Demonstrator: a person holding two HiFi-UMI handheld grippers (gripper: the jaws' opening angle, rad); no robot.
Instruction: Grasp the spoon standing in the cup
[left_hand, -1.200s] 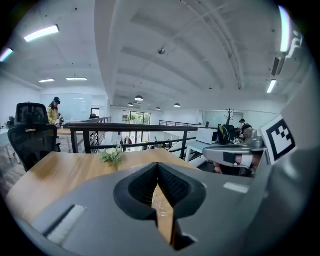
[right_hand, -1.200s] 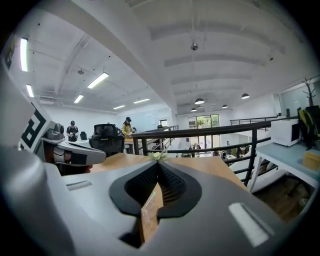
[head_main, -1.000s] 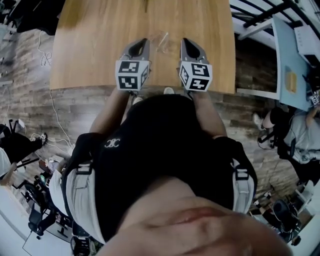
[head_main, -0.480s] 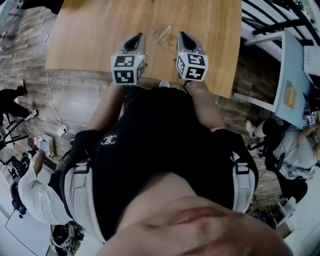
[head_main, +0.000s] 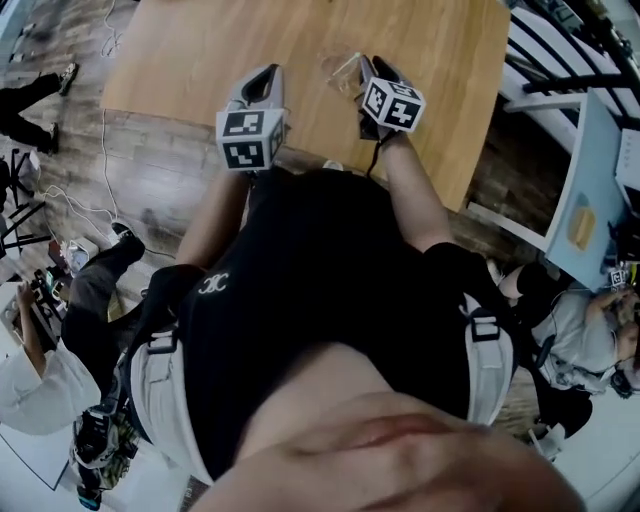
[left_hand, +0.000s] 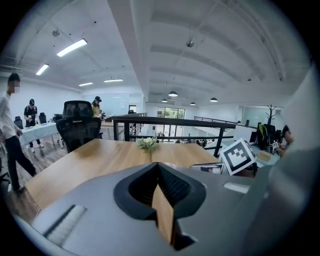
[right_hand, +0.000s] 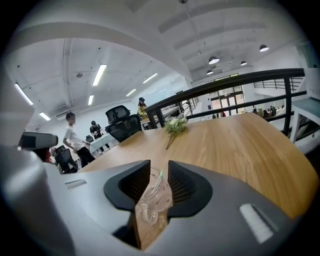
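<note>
Open-plan office, white ceiling, strip lights. A long light-wood tabletop (head_main: 200, 60) fills the upper part of the head view.

A small clear glass cup (right_hand: 150, 202) stands upright on the tabletop, at lower middle of the right gripper view. A thin pale translucent spoon (right_hand: 158, 180) stands in it, handle leaning to the right.

Right gripper (right_hand: 159, 167): fingers opening, parted. The cup and spoon show in the gap between them, and neither pad presses on them. Cannot tell whether the cup sits inside the fingers or just ahead.

Left gripper (left_hand: 158, 167): fingers clenched tip to tip, nothing between, bare wood beyond. It is at upper left of centre in the head view, apart from the cup.

A sprig of white flowers (right_hand: 175, 125) lies farther up the tabletop, with a black railing (right_hand: 225, 82) behind it.
</note>
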